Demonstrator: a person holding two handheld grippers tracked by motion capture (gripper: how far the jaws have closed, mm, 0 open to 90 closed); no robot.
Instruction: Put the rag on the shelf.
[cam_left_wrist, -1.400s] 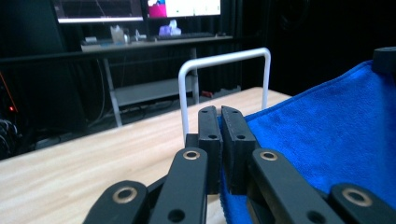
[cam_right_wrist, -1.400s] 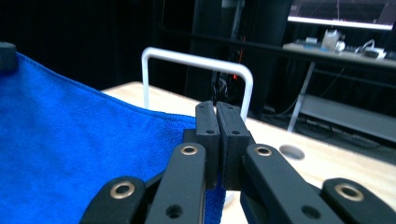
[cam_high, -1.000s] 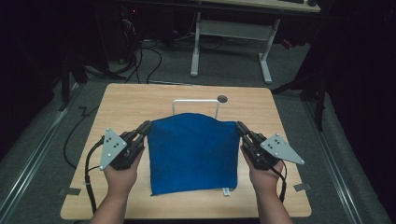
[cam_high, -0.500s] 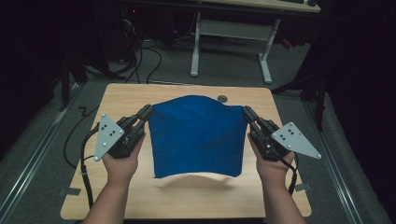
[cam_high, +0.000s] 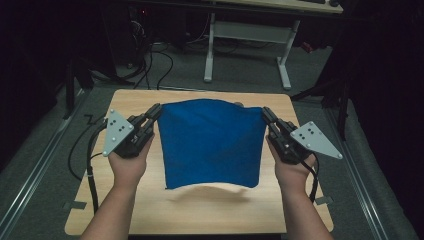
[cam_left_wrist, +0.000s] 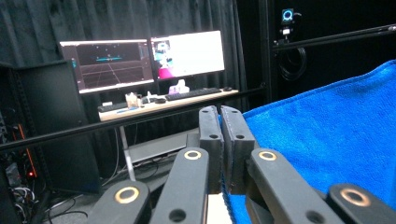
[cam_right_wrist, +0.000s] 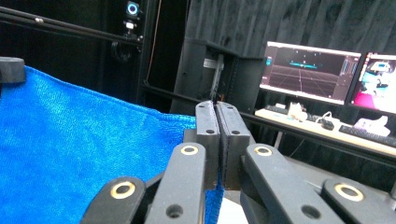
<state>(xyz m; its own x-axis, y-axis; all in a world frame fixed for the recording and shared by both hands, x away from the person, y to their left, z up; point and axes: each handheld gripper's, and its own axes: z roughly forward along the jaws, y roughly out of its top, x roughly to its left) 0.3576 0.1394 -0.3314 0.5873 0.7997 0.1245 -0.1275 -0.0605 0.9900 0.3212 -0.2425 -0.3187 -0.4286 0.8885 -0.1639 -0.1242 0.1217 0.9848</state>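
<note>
Hanging at the frame's centre, one blue towel (cam_high: 212, 142) is stretched above the wooden counter (cam_high: 200, 210). Two grippers hold it: the left gripper (cam_high: 156, 113) pinches its upper left corner, the right gripper (cam_high: 266, 115) its upper right corner, both pairs of jaws clamped tight on the cloth.

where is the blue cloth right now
In the high view the blue cloth hangs stretched above the middle of the wooden table, its upper corners pinched by the left gripper and the right gripper.
</note>
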